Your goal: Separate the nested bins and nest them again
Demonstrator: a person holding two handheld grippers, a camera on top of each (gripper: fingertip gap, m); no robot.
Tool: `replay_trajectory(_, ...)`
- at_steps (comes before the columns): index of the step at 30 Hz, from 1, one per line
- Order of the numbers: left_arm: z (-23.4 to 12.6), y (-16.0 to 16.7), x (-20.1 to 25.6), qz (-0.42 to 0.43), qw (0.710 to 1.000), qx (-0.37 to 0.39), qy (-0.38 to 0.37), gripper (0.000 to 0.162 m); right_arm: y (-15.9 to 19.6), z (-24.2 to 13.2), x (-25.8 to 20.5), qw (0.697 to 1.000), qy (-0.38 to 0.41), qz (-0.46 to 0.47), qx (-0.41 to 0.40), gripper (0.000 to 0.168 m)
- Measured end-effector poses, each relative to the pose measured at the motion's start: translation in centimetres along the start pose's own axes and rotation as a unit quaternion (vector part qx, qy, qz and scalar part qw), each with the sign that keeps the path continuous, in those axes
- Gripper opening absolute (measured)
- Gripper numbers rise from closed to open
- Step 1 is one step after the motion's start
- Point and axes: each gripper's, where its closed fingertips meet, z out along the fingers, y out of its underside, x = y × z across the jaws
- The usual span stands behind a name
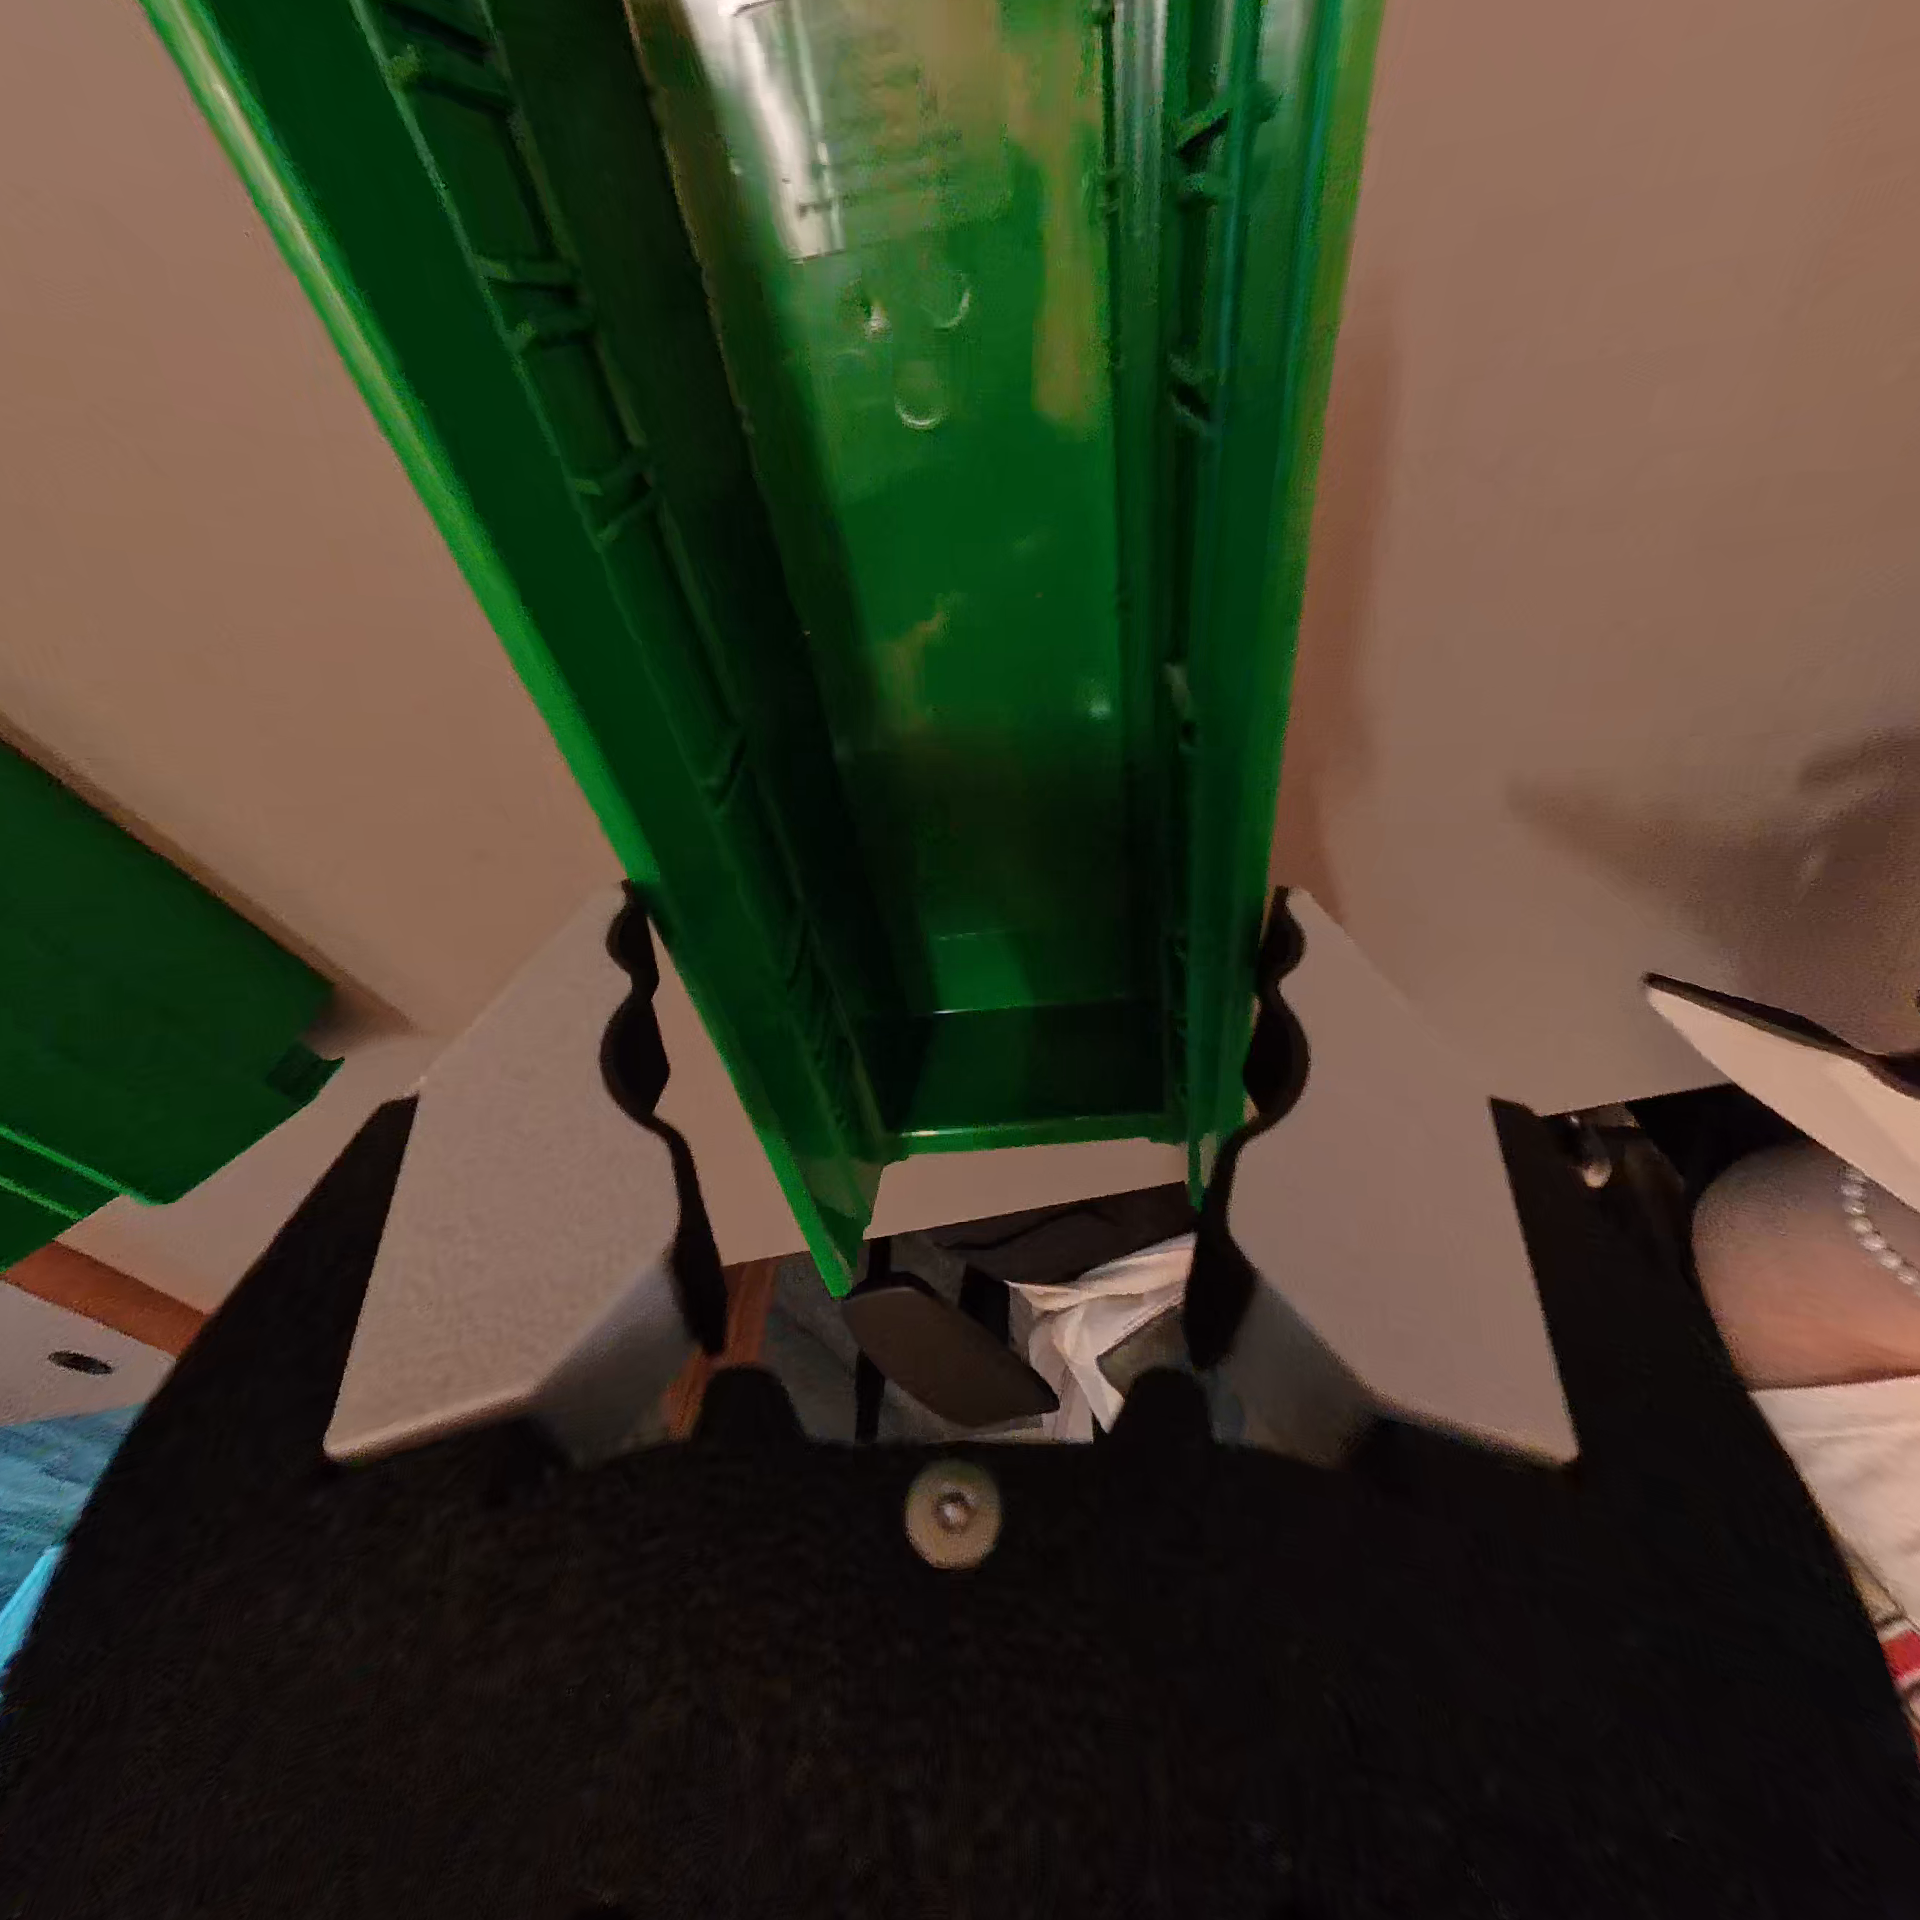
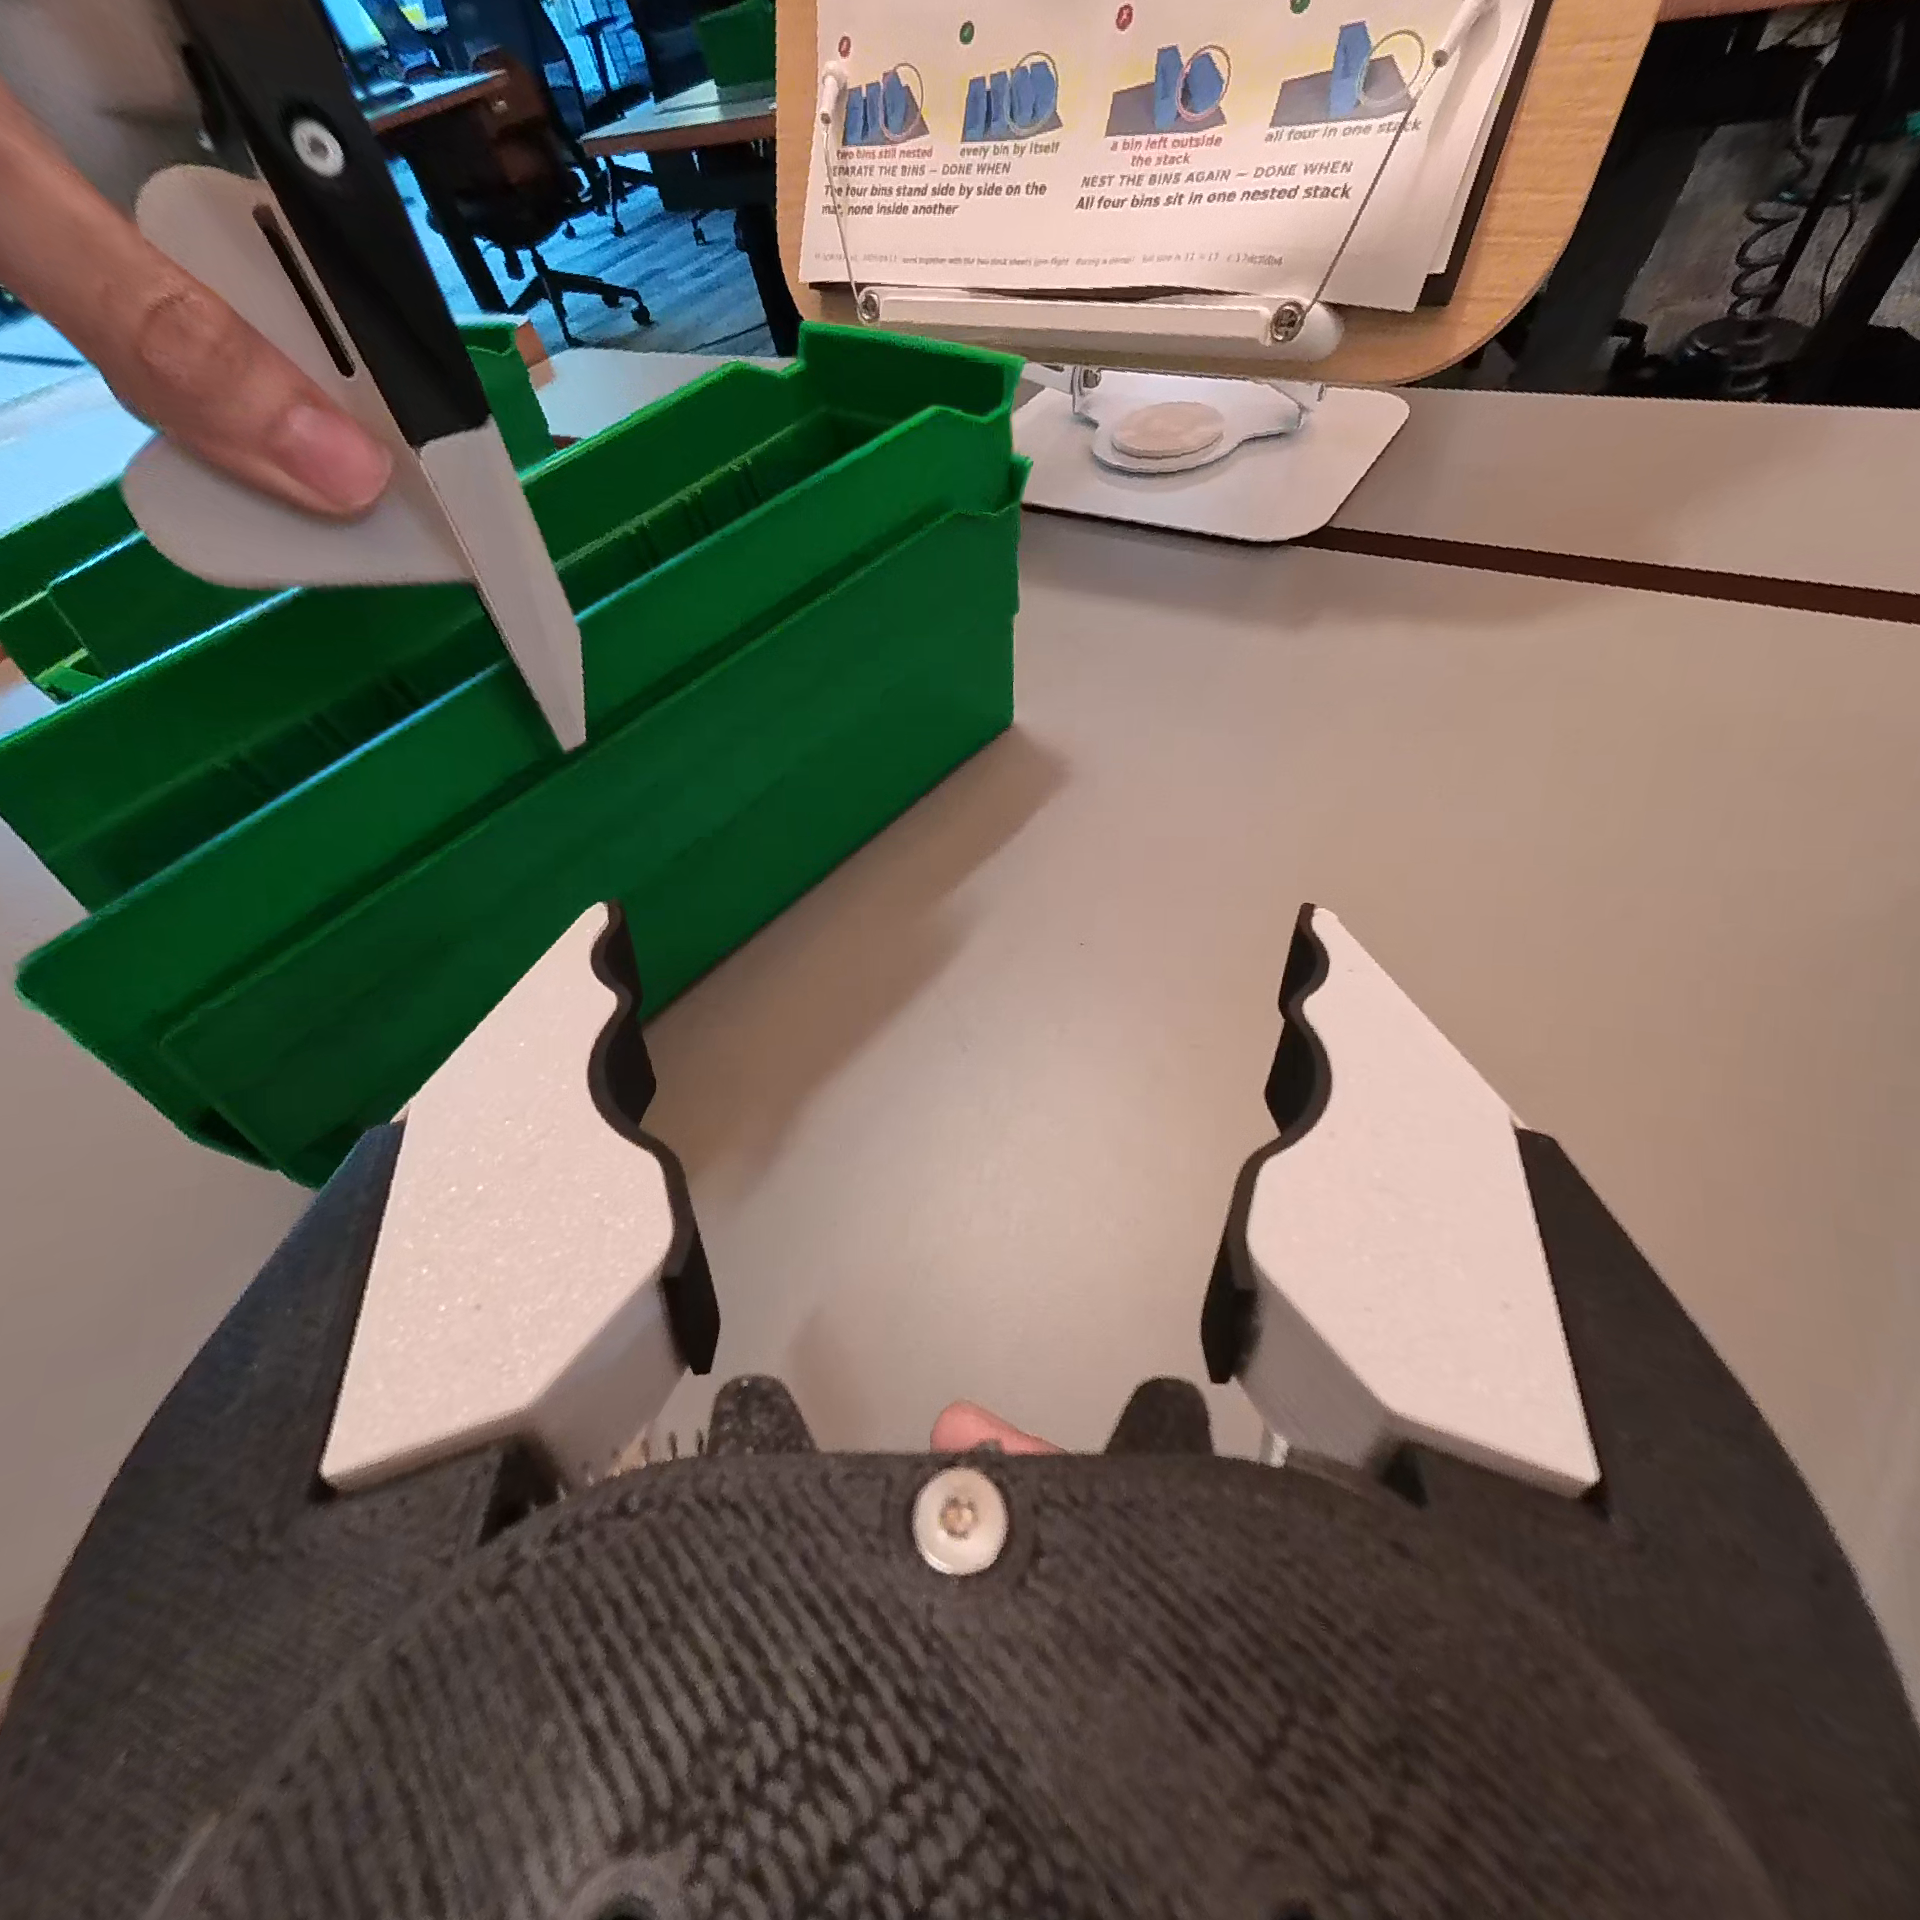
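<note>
A stack of nested green bins (image 2: 727, 831) stands on the grey table (image 2: 1403, 831), left of centre in the right wrist view. The top bin (image 2: 790, 540) sits a little higher than the ones under it. My left gripper (image 1: 956, 904) points down over this bin (image 1: 966, 623). Its two pads press the bin's long walls from outside. One of its white fingers (image 2: 520, 582) shows in the right wrist view, reaching down at the bin's near wall. My right gripper (image 2: 956, 914) is open and empty, just above the table to the right of the stack.
Another green bin (image 1: 135, 987) lies to the left, also visible in the right wrist view (image 2: 62, 561). A paper-holder stand (image 2: 1122, 156) with a white base (image 2: 1195, 457) stands behind the stack. A person's hand (image 2: 208, 353) holds the left gripper. The table edge is near in the left wrist view.
</note>
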Motion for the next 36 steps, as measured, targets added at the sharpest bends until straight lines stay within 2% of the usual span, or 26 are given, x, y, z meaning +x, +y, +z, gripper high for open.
replay_trajectory(3, -0.3, 0.1, 0.0, 0.001, 1.000, 0.000, 0.001, 0.104, 0.1, 0.0, 0.0, 1.000, 0.000, 0.001, -0.002, 0.121)
replay_trajectory(7, -0.3, 0.0, 0.1, -0.002, 1.000, 0.008, 0.000, 0.101, 0.1, -0.1, 0.0, 1.000, 0.000, 0.001, -0.003, 0.121)
replay_trajectory(11, -0.2, 0.0, 0.2, -0.009, 1.000, 0.025, -0.004, 0.109, 0.3, -0.3, 0.2, 1.000, 0.003, 0.001, -0.003, 0.122)
replay_trajectory(18, -0.3, 0.1, 0.2, -0.016, 0.999, 0.042, -0.024, 0.109, 0.3, -0.9, 0.3, 1.000, 0.005, 0.002, -0.003, 0.121)
replay_trajectory(28, -0.6, 0.1, -0.1, -0.008, 0.999, 0.028, -0.029, 0.088, 0.3, -1.6, 0.9, 1.000, 0.007, 0.006, 0.000, 0.122)
replay_trajectory(36, -2.3, -0.7, -0.1, -0.014, 0.999, 0.025, -0.016, 0.085, 0.5, -2.1, 2.1, 1.000, 0.015, 0.020, 0.001, 0.121)
